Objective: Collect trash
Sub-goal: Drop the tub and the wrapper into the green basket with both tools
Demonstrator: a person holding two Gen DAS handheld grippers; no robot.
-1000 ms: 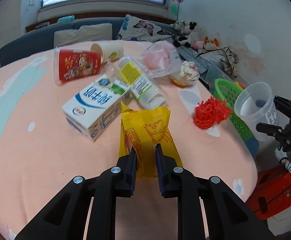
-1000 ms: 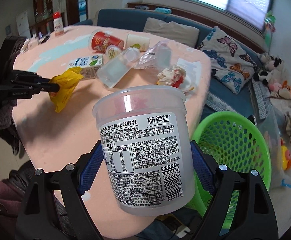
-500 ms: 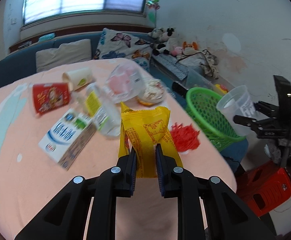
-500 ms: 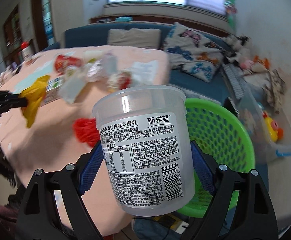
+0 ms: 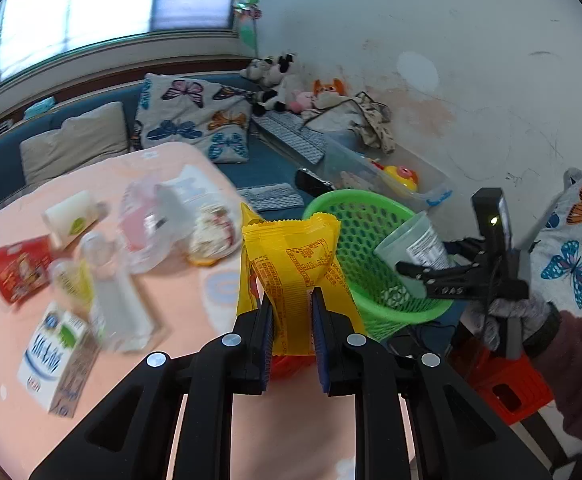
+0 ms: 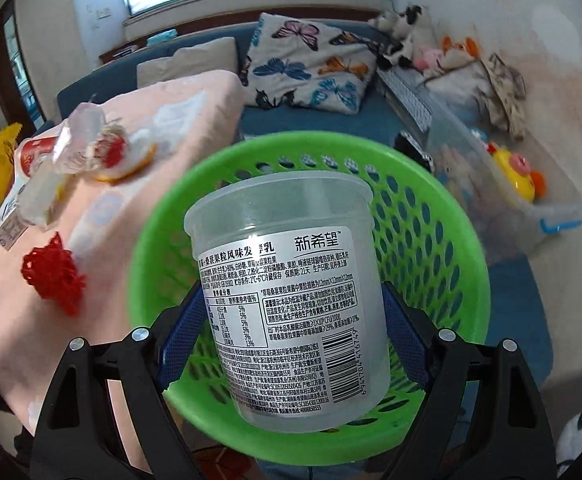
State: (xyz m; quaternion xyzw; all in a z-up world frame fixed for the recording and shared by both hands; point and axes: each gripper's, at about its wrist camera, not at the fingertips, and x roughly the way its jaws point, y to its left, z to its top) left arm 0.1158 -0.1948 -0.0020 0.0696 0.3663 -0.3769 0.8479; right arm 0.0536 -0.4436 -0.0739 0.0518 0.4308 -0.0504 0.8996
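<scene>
Holding a clear plastic cup (image 6: 291, 292) by its sides, the right gripper (image 6: 291, 344) has its blue pads pressed on the cup, which hangs right over the open mouth of the green basket (image 6: 443, 216). The cup is tilted, with its printed label facing the camera. The left gripper (image 5: 291, 332) pinches a yellow snack bag (image 5: 291, 256) by its bottom end, jaws narrow, and the bag stands up in the air just beside the basket, on the table side. The basket sits by the edge of the pink table (image 5: 195, 304). More trash lies on the table, farther from the basket: a red net ball (image 6: 53, 276) close to the table edge, a milk carton (image 5: 57, 360), a see-through bottle (image 5: 115, 296), a red paper cup (image 5: 17, 268) on its side, a white cup (image 5: 73, 218) and some crinkly plastic wrap (image 5: 155, 220) (these look blurry). Behind the basket is a blue sofa with a butterfly pillow (image 6: 311, 68).
</scene>
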